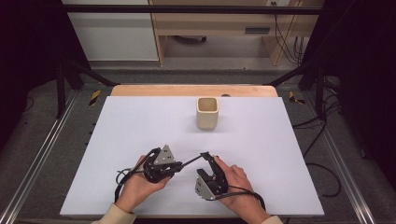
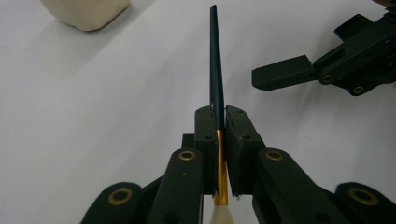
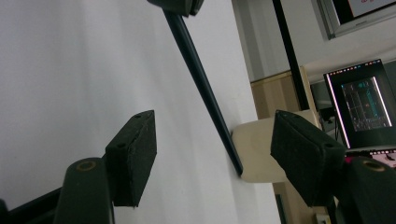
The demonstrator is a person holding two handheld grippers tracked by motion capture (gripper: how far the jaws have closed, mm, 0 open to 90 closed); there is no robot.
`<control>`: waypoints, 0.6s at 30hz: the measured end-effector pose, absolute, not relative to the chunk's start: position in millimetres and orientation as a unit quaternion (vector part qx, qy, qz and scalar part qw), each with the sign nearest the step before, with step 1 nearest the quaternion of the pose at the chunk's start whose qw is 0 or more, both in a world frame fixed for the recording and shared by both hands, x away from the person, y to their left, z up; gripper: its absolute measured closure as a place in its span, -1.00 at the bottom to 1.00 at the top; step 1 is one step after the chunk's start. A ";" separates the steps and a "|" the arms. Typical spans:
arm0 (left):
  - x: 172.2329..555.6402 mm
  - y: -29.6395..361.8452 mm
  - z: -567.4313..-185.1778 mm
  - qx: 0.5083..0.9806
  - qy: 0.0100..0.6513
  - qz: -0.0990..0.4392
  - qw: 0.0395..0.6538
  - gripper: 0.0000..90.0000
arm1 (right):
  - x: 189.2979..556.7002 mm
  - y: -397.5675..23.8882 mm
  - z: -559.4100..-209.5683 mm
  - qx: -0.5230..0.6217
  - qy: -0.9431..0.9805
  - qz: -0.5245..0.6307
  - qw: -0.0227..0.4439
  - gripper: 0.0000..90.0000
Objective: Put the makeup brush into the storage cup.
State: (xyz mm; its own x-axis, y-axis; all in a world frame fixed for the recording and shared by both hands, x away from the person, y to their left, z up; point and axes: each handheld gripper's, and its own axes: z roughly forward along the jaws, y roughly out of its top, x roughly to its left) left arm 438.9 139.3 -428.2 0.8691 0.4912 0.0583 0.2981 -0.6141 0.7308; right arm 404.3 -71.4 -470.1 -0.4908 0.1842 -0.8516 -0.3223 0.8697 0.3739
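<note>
Beyond the white rectangular tabletop's far edge we see a grey floor, a pale wooden cabinet, a white panel, and black metal frame bars.

Two matte black linkage grippers with brass-coloured pivot rivets, grey triangular top plates, trailing black cables; cuffs look beige, perhaps knitted
</note>
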 end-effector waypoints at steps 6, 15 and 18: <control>437.9 135.4 -428.7 0.892 0.216 0.124 0.378 0.86 | 403.2 -64.2 -473.0 -0.056 0.830 0.252 0.494 -0.20; 437.3 134.9 -427.8 0.892 0.215 0.120 0.379 0.86 | 399.9 -56.5 -475.2 -0.082 0.832 0.249 0.489 0.05; 437.0 134.1 -428.3 0.892 0.215 0.120 0.379 0.86 | 399.3 -53.7 -477.1 -0.091 0.832 0.246 0.489 0.18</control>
State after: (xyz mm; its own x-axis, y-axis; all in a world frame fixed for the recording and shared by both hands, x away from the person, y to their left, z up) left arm 437.0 134.1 -428.3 0.8792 0.4738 0.0504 0.2925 -0.6201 0.7279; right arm 399.3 -53.7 -477.1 -0.5052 0.0884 -0.8585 -0.3923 0.8625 0.3197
